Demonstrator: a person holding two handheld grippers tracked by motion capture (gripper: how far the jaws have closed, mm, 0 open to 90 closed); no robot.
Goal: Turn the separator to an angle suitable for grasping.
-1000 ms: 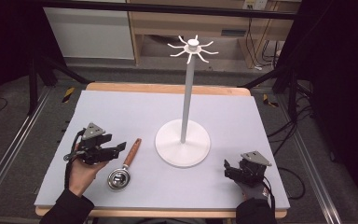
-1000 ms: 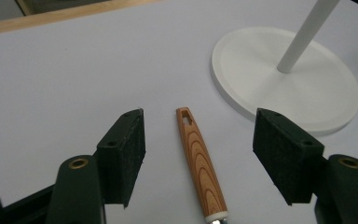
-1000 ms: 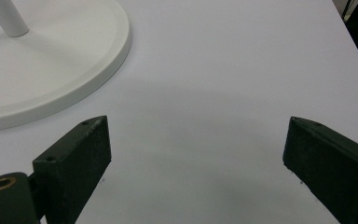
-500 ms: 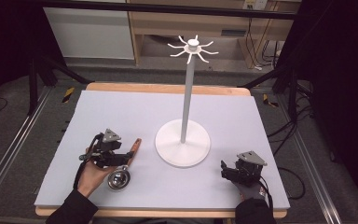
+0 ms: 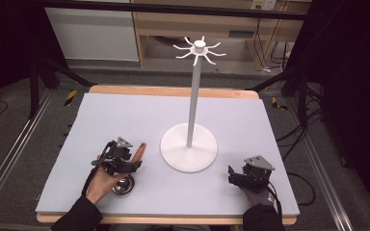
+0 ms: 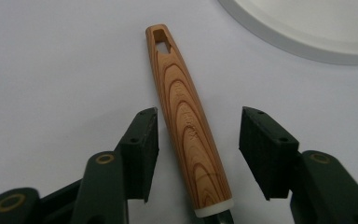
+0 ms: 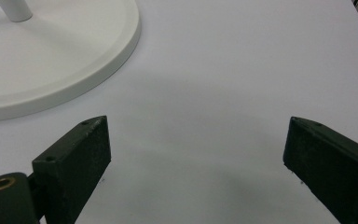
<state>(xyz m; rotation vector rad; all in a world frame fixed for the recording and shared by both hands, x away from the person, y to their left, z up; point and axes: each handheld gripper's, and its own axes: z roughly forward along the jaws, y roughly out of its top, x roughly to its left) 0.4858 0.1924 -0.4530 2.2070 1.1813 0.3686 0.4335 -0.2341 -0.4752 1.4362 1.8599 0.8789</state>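
A utensil with a wooden handle (image 6: 186, 126) and a round metal bowl (image 5: 122, 185) lies on the pale mat left of the white stand. My left gripper (image 5: 127, 161) hangs low over it, and its jaws straddle the handle (image 5: 139, 150). In the left gripper view the gripper (image 6: 199, 116) has just been closing. The left pad sits close to the wood and the right pad stands clear, so neither presses on it. My right gripper (image 5: 231, 175) rests near the front right of the mat. Its jaws (image 7: 196, 135) are wide open over bare mat.
The white stand's round base (image 5: 189, 149) sits mid-table, and its tall post ends in a ring of hooks (image 5: 200, 48). The base's rim lies just beyond the handle's tip (image 6: 307, 28) and ahead-left of the right gripper (image 7: 51, 56). The table's wooden edge (image 5: 173, 91) runs along the back.
My left gripper has moved right and down onto the utensil's handle, and its jaws now stand narrower. The right gripper has stayed where it was.
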